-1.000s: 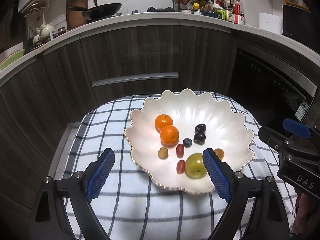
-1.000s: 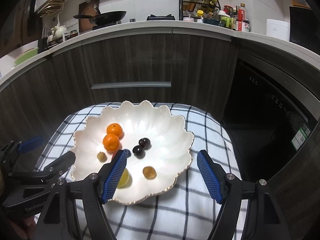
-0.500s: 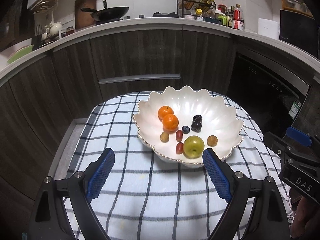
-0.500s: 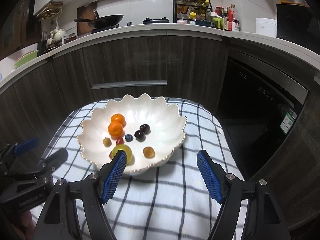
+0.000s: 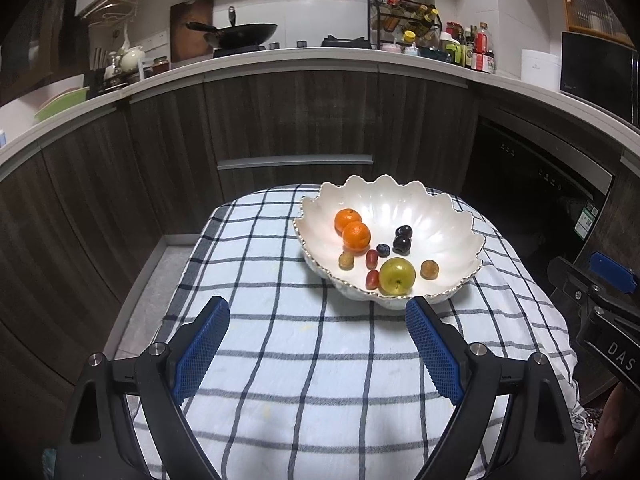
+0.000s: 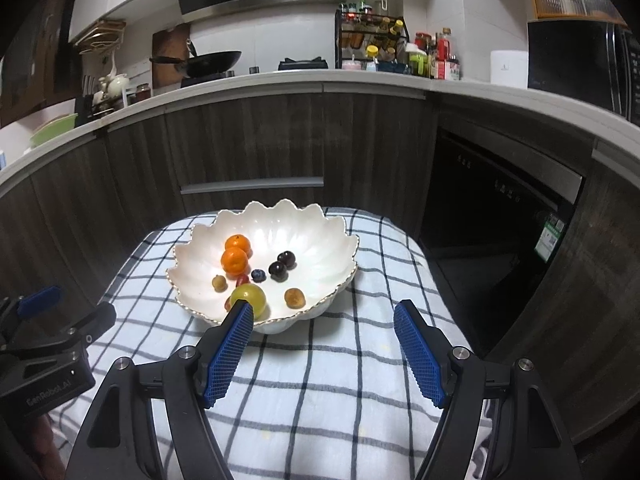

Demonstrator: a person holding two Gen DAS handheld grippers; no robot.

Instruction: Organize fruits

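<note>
A: Worth sizing up the fruit first. Sitting where?

B: All inside the white scalloped bowl [image 5: 436, 216], on the checked cloth [image 5: 304, 360] over a small table in front of dark cabinets. Nothing loose on the cloth.

A: Left gripper [image 5: 316, 344]?

B: Spread wide, blue pads apart, nothing between them, hovering over bare cloth on the near side of the bowl. Right gripper [image 6: 324, 340] likewise spread and empty, its left pad overlapping the bowl's near rim in that view.

A: And the fruit itself?

B: 2 oranges [image 5: 352, 228] touching each other toward the left. 2 dark plums [image 5: 402, 238] side by side mid-bowl, 1 blueberry [image 5: 383, 249] just beside them. 1 yellow-green apple [image 5: 397, 276] at the near rim, 2 small red fruits [image 5: 372, 268] next to it, and 2 small tan ones [image 5: 429, 269] on either side.

A: Handling?

B: Probably all light. Oranges likely firm with a grippy peel; best squeezed across the widest part. Apple smooth and round, apt to roll; same hold, centred. Plums and the red ones glossy, likely slippery and easy to bruise, so a gentle pinch. Blueberry tiny and soft, hardest to pick cleanly.

A: Bowl?

B: Looks like glazed ceramic, gold-edged, fragile. Better not knocked with the fingers.
</note>
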